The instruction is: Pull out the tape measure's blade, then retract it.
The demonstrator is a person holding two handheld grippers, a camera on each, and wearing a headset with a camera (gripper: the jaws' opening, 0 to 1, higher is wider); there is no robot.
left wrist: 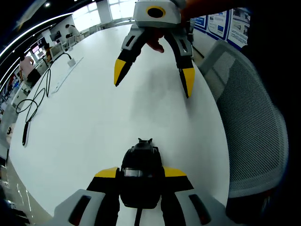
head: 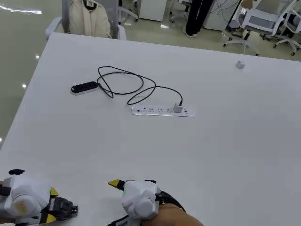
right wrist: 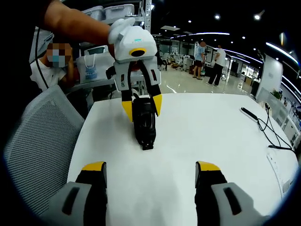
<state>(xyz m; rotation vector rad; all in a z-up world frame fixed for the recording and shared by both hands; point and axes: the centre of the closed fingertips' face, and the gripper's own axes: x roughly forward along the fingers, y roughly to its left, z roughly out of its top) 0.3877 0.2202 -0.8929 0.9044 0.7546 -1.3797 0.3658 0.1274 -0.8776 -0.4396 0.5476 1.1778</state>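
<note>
A black tape measure (left wrist: 140, 174) rests on the white table (head: 188, 155) near its front edge, and my left gripper (left wrist: 140, 172) is shut on its case. Its hook end (left wrist: 145, 141) sits at the case mouth and points toward the right gripper (left wrist: 153, 77), which faces it with its jaws wide apart. In the right gripper view the tape measure (right wrist: 144, 121) lies ahead between the left gripper's yellow fingertips (right wrist: 127, 109), and my right gripper (right wrist: 150, 167) is open with bare table between its jaws. In the head view the left gripper (head: 55, 206) is at the bottom left and the right gripper (head: 113, 202) at bottom centre.
A white power strip (head: 162, 111) with a plugged black cable (head: 124, 84) and a black oblong device (head: 84, 88) lie mid-table. A small grey object (head: 240, 65) sits far right. A grey mesh chair (left wrist: 249, 117) stands by the near edge. Office chairs and people are beyond.
</note>
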